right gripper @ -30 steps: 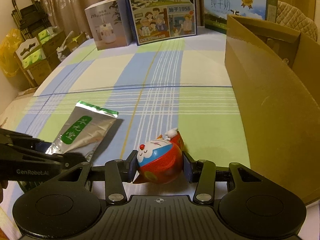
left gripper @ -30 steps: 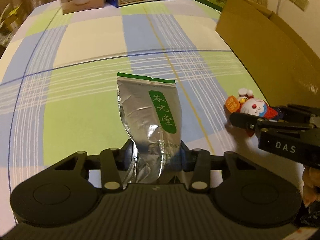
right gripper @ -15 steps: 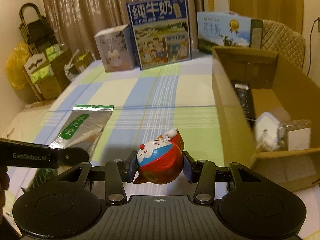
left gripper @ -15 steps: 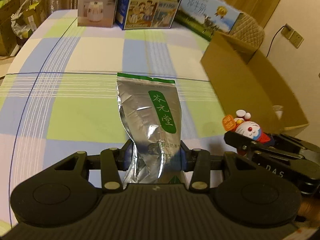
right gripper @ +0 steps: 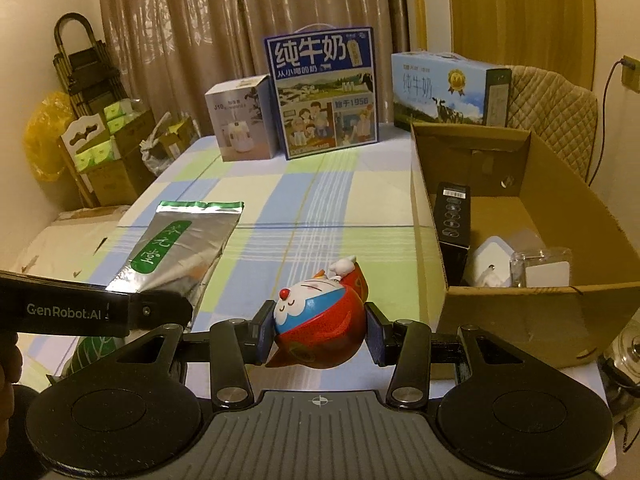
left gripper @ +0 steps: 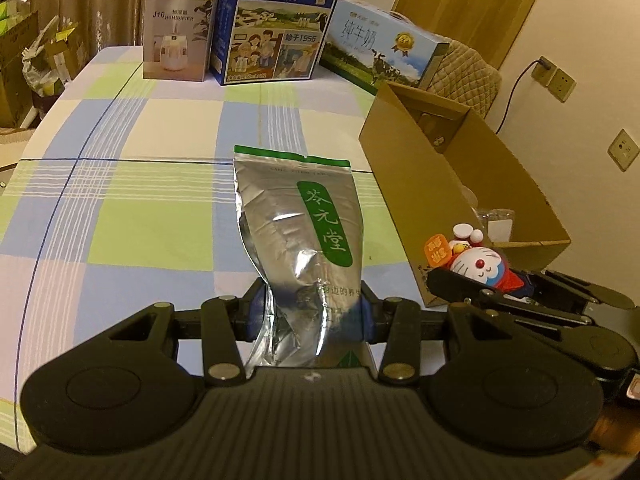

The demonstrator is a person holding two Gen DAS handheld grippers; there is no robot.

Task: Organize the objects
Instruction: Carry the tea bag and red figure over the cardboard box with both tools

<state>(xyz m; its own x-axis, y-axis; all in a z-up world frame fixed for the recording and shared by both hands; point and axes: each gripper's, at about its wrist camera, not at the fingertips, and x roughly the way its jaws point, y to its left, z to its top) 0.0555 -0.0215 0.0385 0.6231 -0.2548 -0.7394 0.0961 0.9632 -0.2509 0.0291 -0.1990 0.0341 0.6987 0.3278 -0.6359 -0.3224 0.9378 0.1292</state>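
At lower centre, the left gripper (left gripper: 310, 316) pinches the crinkly foil pouch (left gripper: 298, 236) by its lower end; light, it probably flops. The right gripper (right gripper: 318, 332) clamps the hard, rounded toy figure (right gripper: 320, 320) across its slippery belly. The cardboard box (right gripper: 520, 316) waits at right, beyond.

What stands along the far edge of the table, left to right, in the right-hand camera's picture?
White humidifier box → tall blue milk carton → long pale-blue milk box, which sits just behind the open cardboard box.
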